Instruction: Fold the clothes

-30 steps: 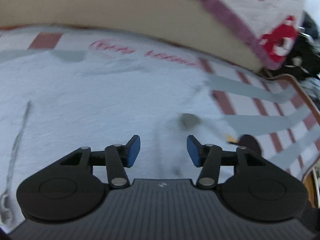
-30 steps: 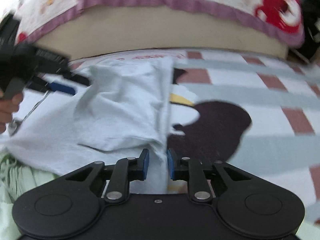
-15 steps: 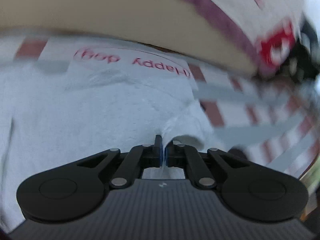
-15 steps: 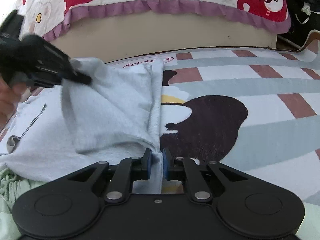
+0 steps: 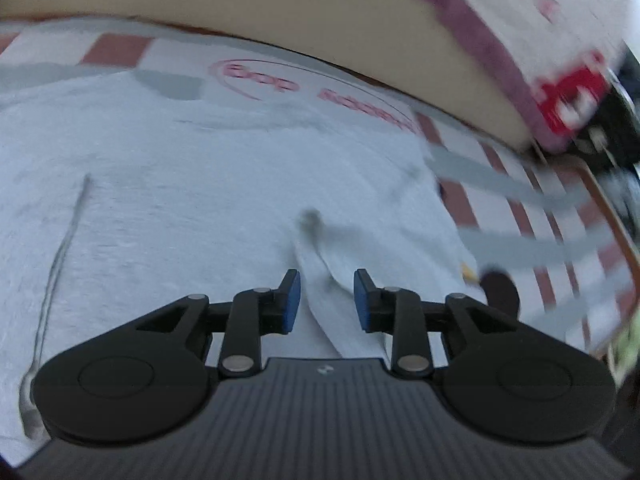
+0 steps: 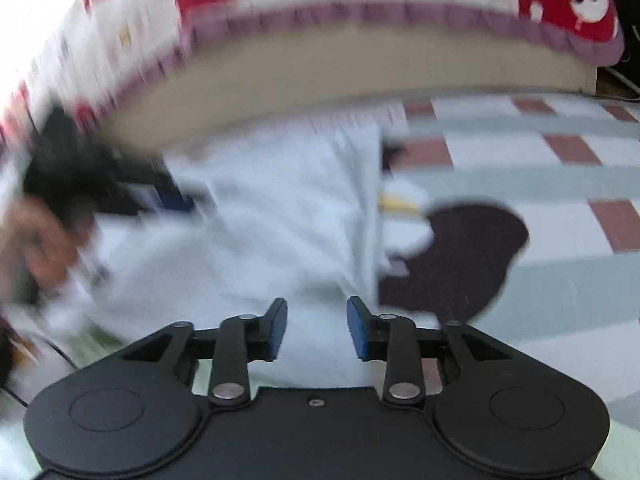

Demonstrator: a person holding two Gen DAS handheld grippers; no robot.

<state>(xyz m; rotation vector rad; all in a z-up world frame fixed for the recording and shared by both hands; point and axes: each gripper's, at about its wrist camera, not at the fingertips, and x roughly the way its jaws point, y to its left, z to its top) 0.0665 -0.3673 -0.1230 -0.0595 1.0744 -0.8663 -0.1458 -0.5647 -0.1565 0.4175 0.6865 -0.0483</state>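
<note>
Right wrist view is blurred; right gripper (image 6: 316, 328) and left gripper (image 5: 327, 300), clenched on the white garment (image 5: 200, 200) before, now are released.

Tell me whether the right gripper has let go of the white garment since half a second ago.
Yes. The right gripper now stands open over the white garment, its pads apart; earlier they pinched the fabric edge beside the mat's dark patch.

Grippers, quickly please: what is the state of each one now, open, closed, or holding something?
Left gripper: open, holding nothing; pale grey garment lies below it.
Right gripper: open, holding nothing, over the same garment.
</note>
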